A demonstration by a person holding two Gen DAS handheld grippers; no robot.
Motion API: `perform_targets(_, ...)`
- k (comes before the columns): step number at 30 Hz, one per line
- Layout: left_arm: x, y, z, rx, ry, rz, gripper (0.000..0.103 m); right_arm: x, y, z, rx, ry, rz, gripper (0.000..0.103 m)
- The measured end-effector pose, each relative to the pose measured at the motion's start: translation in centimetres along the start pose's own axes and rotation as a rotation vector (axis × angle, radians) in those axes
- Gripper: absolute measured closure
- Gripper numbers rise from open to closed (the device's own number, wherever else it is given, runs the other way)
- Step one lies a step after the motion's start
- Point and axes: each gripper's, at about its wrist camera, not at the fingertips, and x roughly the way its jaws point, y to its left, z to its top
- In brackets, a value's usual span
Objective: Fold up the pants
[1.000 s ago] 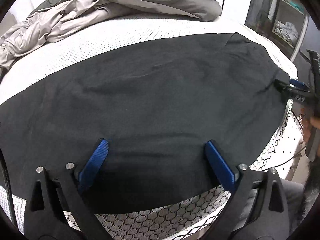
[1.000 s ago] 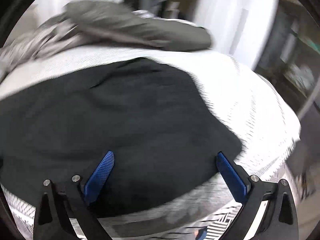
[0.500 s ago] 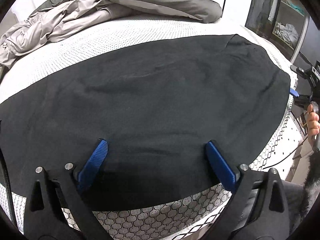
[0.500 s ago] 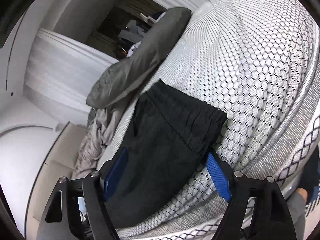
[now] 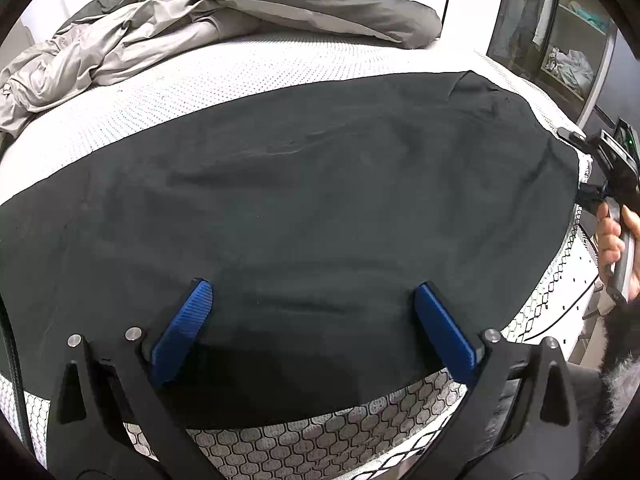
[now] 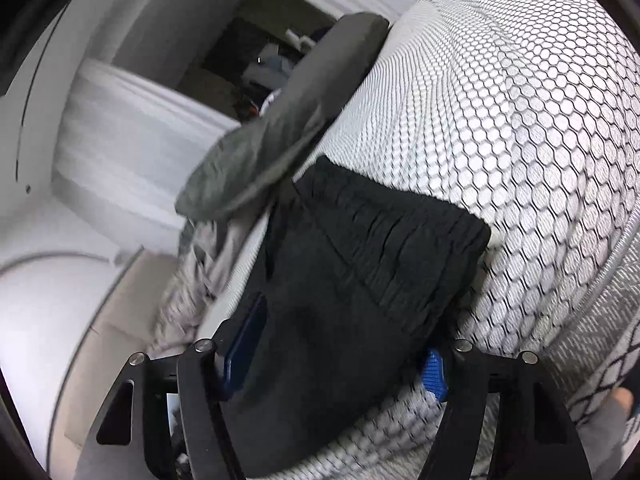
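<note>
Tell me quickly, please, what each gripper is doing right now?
Left gripper: open, empty, over the black pants.
Right gripper: closing, the pants' waistband end between its fingers.

You get even, soft indoor light in both fisheye views, with edges bowed and corners black. Your left view is sharp; the black cotton pants (image 5: 320, 200) swallow detail. Your right view looks slightly motion-blurred, perhaps.

The black pants (image 5: 320, 208) lie spread flat across the white mattress, reaching from 9 o'clock to 3 o'clock in the left wrist view, with a few shallow creases near the middle. In the right wrist view the gathered elastic waistband (image 6: 404, 236) runs from 11 o'clock toward 3 o'clock, its corner resting at the bed's edge.
</note>
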Motion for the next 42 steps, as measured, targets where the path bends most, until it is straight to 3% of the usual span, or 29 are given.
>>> perform_targets(4, 0.2, 0.2, 0.2, 0.001, 0.001, -0.019, 0.001, 1.0, 1.9, 0.5, -0.047, -0.056, -0.028, 0.061)
perform_targets(5, 0.2, 0.2, 0.2, 0.004, 0.003, -0.024, 0.001, 1.2, 2.7, 0.6, -0.084, -0.057, -0.058, 0.074)
perform_targets(8, 0.0, 0.5, 0.3, 0.020, 0.014, -0.038, 0.001, 1.4, 5.9, 0.8, -0.226, -0.065, -0.130, 0.081)
perform_targets(12, -1.1, 2.5, 0.2, -0.019, 0.025, -0.070, 0.002, 2.0, 13.4, -0.2, -0.425, -0.035, -0.064, 0.092)
perform_targets(15, -2.1, 4.9, 0.2, -0.082, 0.042, -0.026, 0.002, 4.1, 20.1, -2.9, -0.567, 0.039, 0.046, 0.092)
perform_targets(17, -3.0, 7.0, -0.1, -0.135, 0.042, 0.020, 0.002, 6.5, 24.6, -6.3, -0.671, 0.136, 0.145, 0.091)
perform_targets(19, -3.7, 8.7, -0.5, -0.181, 0.040, 0.045, 0.002, 10.0, 27.6, -10.3, -0.768, 0.287, 0.198, 0.077)
perform_targets(21, -4.3, 10.6, -1.2, -0.220, 0.042, 0.080, 0.002, 13.2, 28.8, -14.2, -0.899, 0.418, 0.180, 0.049)
perform_targets(23, -4.6, 11.7, -1.6, -0.243, 0.050, 0.101, 0.002, 15.5, 28.7, -17.8, -1.026, 0.537, 0.117, 0.046)
perform_targets(25, -5.1, 12.5, -2.0, -0.259, 0.045, 0.090, 0.003, 15.7, 28.4, -18.6, -1.049, 0.587, 0.124, 0.046)
perform_targets(26, -5.4, 12.7, -2.1, -0.264, 0.040, 0.077, 0.003, 15.1, 28.4, -18.0, -1.040, 0.577, 0.143, 0.044)
perform_targets(29, -5.8, 12.6, -1.8, -0.280, 0.025, 0.005, 0.011, 11.5, 27.0, -15.1, -0.994, 0.486, 0.206, 0.021)
perform_targets(30, -5.7, 12.6, -1.6, -0.298, 0.015, -0.019, 0.014, 10.5, 26.4, -14.2, -0.979, 0.441, 0.200, 0.019)
perform_targets(32, -5.3, 12.9, -0.7, -0.336, -0.010, -0.077, 0.025, 8.3, 24.2, -12.2, -0.965, 0.366, 0.116, 0.019)
perform_targets(33, -5.0, 13.0, -0.4, -0.360, -0.014, -0.127, 0.036, 8.3, 23.0, -11.9, -0.971, 0.352, 0.046, 0.019)
perform_targets(34, -4.6, 13.1, -0.1, -0.392, -0.014, -0.171, 0.040, 8.5, 21.7, -11.4, -0.966, 0.354, -0.004, 0.019)
perform_targets(36, -3.4, 13.2, 0.5, -0.448, -0.003, -0.238, 0.042, 9.4, 18.9, -10.3, -0.898, 0.395, -0.060, 0.026)
perform_targets(39, -1.5, 12.1, 1.6, -0.460, 0.039, -0.306, 0.043, 10.3, 15.7, -9.1, -0.783, 0.440, -0.068, 0.028)
perform_targets(42, -0.4, 10.4, 2.3, -0.426, 0.067, -0.339, 0.043, 11.0, 13.8, -9.7, -0.815, 0.496, -0.117, 0.028)
